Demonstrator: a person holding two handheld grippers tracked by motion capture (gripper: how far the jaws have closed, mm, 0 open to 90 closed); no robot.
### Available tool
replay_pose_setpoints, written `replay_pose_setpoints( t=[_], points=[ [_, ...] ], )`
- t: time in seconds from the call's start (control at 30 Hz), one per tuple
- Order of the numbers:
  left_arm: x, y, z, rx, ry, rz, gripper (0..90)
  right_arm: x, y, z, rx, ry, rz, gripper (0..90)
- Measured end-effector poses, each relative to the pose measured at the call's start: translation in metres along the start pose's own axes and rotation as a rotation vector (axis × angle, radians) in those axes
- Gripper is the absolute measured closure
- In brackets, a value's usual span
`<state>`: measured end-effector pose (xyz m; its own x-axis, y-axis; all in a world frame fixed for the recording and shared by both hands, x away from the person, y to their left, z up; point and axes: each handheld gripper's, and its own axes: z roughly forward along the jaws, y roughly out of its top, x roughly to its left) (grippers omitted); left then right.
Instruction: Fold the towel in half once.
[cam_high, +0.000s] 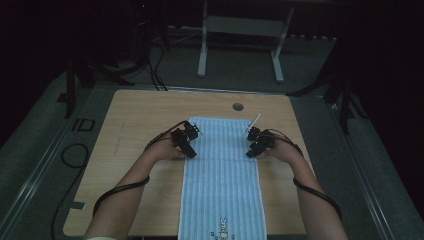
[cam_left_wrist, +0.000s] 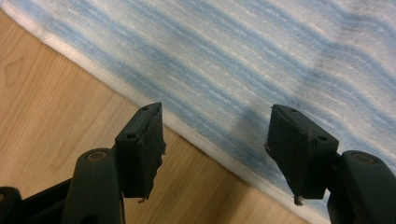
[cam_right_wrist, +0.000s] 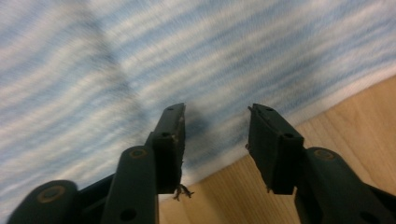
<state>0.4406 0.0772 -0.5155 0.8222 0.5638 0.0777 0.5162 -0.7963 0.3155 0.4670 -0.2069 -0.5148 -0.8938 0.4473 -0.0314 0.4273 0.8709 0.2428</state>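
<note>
A blue-and-white striped towel (cam_high: 222, 175) lies flat along the middle of the wooden counter (cam_high: 140, 115), running from near the far edge toward the person's side, where a small dark printed mark sits near its near end. A faint crease crosses it about level with the two hands. The left gripper (cam_high: 187, 145) hangs at the towel's left long edge and the right gripper (cam_high: 254, 146) at its right long edge, roughly opposite one another. In the left gripper view the fingers (cam_left_wrist: 140, 149) stand spread, one over bare wood and the other over the cloth, straddling the white hem (cam_left_wrist: 196, 135) with nothing pinched between them. In the right gripper view the fingers (cam_right_wrist: 275, 149) are likewise apart, set just above the hem (cam_right_wrist: 219, 163) where cloth meets counter, and hold nothing; that picture is somewhat blurred. The step in hand looks like the approach to a two-sided grasp of the towel's edges, most likely to fold it across the crease. The next move calls for lowering each gripper so one finger slips under the hem, then closing on the cloth at matching points, so the fold comes up even. Beyond the counter a white table frame (cam_high: 240, 45) stands on the dim floor, and black cables (cam_high: 120, 190) trail from the grippers.
</note>
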Motion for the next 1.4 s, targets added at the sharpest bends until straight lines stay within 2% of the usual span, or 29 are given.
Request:
replay_pose_setpoints(
  t=[0.1, 0.23, 0.3, 0.37, 0.43, 0.47, 0.5, 0.57, 0.67, 0.77, 0.87, 0.93, 1.0, 1.07, 1.1, 1.17, 1.27, 1.3, 1.37, 1.4],
  points=[
    [0.001, -0.002, 0.007, 0.031, -0.002, 0.025, 36.5, -0.002, 0.0, 0.003, 0.014, 0.014, 0.001, 58.6],
    [0.001, -0.004, 0.006, 0.01, -0.038, 0.028, 41.2, -0.001, 0.001, 0.003, 0.029, 0.012, -0.008, 68.7],
    [0.0, -0.005, 0.006, -0.002, -0.05, 0.035, 47.5, 0.0, 0.001, 0.002, 0.031, 0.01, -0.014, 77.9],
    [-0.002, -0.004, 0.006, -0.006, -0.069, 0.035, 54.9, 0.002, 0.001, 0.002, 0.034, 0.011, -0.017, 82.8],
    [-0.003, -0.004, 0.005, -0.009, -0.073, 0.046, 64.3, 0.002, 0.002, 0.002, 0.037, 0.01, -0.02, 83.7],
    [-0.003, -0.004, 0.005, -0.009, -0.073, 0.046, 64.3, 0.002, 0.002, 0.002, 0.04, 0.011, -0.017, 83.7],
    [-0.008, -0.001, 0.005, -0.006, -0.073, 0.06, 78.5, 0.003, 0.002, 0.002, 0.044, 0.014, -0.014, 85.2],
    [-0.01, 0.001, 0.005, 0.006, -0.059, 0.075, 85.0, 0.004, 0.002, 0.002, 0.047, 0.015, -0.013, 85.8],
    [-0.014, 0.004, 0.005, 0.015, -0.034, 0.079, 86.9, 0.005, 0.002, 0.002, 0.047, 0.012, -0.01, 86.4],
    [-0.013, 0.005, -0.002, -0.004, -0.019, 0.072, 87.4, 0.006, 0.002, -0.003, 0.04, 0.008, -0.017, 86.6],
    [-0.011, 0.006, -0.016, -0.029, 0.008, 0.061, 87.4, 0.005, 0.002, -0.014, 0.015, -0.005, -0.017, 86.6],
    [-0.009, 0.007, -0.026, -0.047, 0.007, 0.045, 87.3, 0.005, 0.004, -0.024, -0.005, -0.023, -0.02, 86.6],
    [-0.008, 0.006, -0.037, -0.061, 0.027, 0.051, 87.3, 0.005, 0.005, -0.034, -0.024, -0.034, -0.025, 86.6],
    [-0.008, 0.005, -0.047, -0.077, 0.029, 0.053, 87.2, 0.007, 0.005, -0.045, -0.045, -0.036, -0.021, 86.6],
    [-0.01, 0.004, -0.054, -0.085, 0.033, 0.054, 87.2, 0.008, 0.005, -0.05, -0.057, -0.043, -0.027, 86.6],
    [-0.016, 0.001, -0.064, -0.093, 0.047, 0.083, 87.1, 0.013, 0.004, -0.061, -0.079, -0.045, -0.036, 86.5],
    [-0.027, -0.007, -0.077, -0.124, 0.048, 0.094, 87.1, 0.023, -0.002, -0.073, -0.106, -0.056, -0.052, 86.5],
    [-0.032, -0.012, -0.081, -0.142, 0.039, 0.082, 87.1, 0.027, -0.006, -0.076, -0.114, -0.059, -0.055, 86.6],
    [-0.041, -0.021, -0.084, -0.142, 0.019, 0.088, 87.0, 0.037, -0.013, -0.081, -0.132, -0.055, -0.067, 86.5],
    [-0.048, -0.026, -0.085, -0.143, 0.036, 0.1, 87.0, 0.044, -0.017, -0.083, -0.142, -0.056, -0.074, 86.5]
  ],
)
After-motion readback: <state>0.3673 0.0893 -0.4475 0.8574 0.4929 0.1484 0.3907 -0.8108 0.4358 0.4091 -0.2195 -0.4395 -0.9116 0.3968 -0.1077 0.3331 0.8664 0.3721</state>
